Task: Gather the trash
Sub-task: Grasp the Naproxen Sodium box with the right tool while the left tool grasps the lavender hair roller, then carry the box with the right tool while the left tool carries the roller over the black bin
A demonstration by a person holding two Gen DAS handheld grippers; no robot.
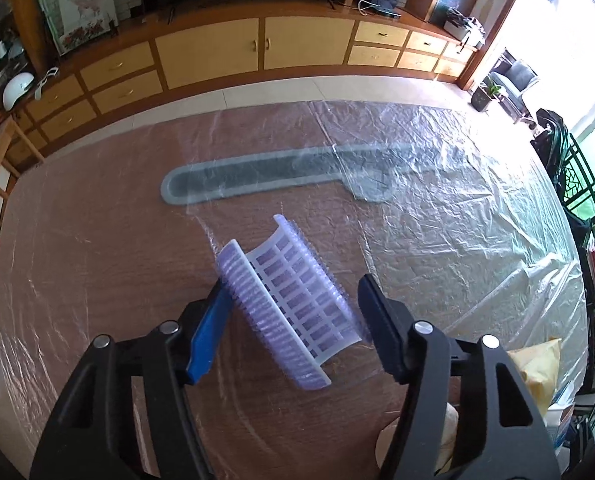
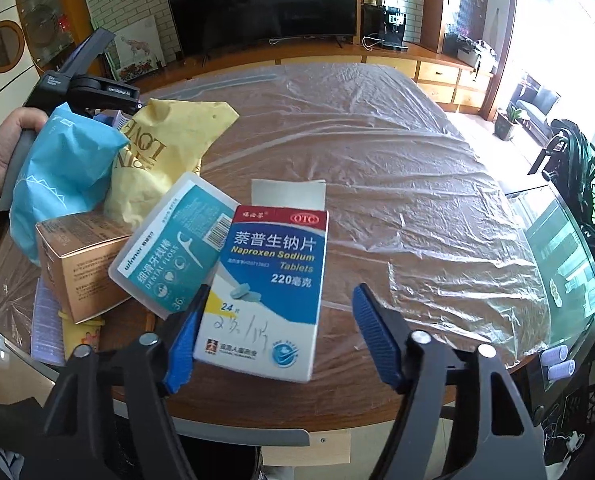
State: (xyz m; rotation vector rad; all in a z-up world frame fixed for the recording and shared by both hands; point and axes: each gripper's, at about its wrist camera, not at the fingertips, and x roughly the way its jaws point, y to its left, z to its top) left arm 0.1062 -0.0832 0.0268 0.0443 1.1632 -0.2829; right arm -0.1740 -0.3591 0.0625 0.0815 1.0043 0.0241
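Observation:
In the left wrist view my left gripper (image 1: 293,292) is open, with a purple-and-white curved hair roller piece (image 1: 289,304) lying between its fingers on the plastic-covered table (image 1: 97,240). In the right wrist view my right gripper (image 2: 281,300) is open around a white-and-blue Naproxen tablet box (image 2: 269,288), which leans near the table's front edge. To its left lie a dental floss box (image 2: 173,248), a bronze carton (image 2: 77,264), a yellow bag (image 2: 165,152) and a blue packet (image 2: 65,164). The left gripper's body (image 2: 85,84) shows behind the packet.
A long grey mat (image 1: 281,172) lies under the plastic sheet beyond the roller. The yellow bag also shows in the left wrist view (image 1: 537,376) at the right. A TV cabinet (image 1: 217,52) stands past the table. A glass side table (image 2: 557,248) stands to the right.

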